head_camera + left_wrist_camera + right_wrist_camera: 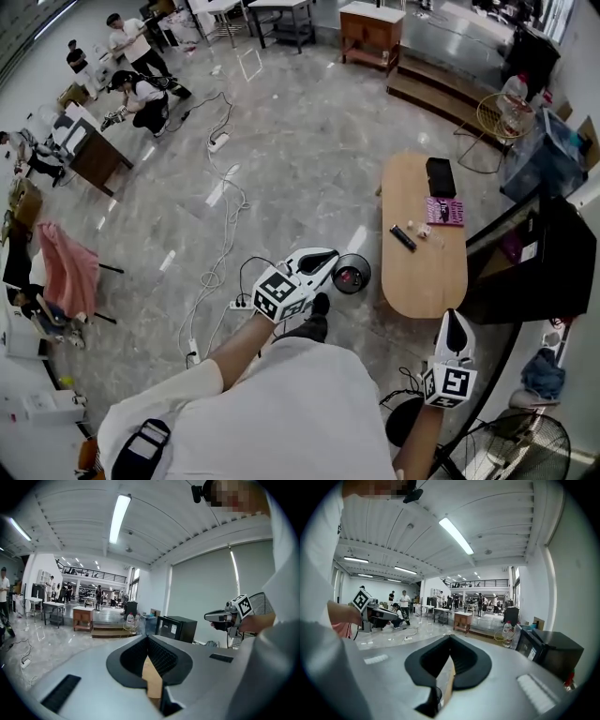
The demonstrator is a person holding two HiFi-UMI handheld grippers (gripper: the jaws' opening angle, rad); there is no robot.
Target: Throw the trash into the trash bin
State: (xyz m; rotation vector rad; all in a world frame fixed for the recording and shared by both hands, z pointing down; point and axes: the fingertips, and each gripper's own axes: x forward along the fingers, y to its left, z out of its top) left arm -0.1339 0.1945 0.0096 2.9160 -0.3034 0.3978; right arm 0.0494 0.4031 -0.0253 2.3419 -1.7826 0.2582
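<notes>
The white plastic left gripper (328, 260) and right gripper (454, 319) are both pinched closed and empty. A round black trash bin (365, 272) sits just beside the left one.

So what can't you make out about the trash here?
Head view: pale scraps on the wooden table, too small to identify.
Head view: round dark container on the floor, maybe the bin; contents too small.
Gripper views: table and container not recognisable; the left hand-held gripper and right hand-held gripper bodies fill the lower frame.
</notes>
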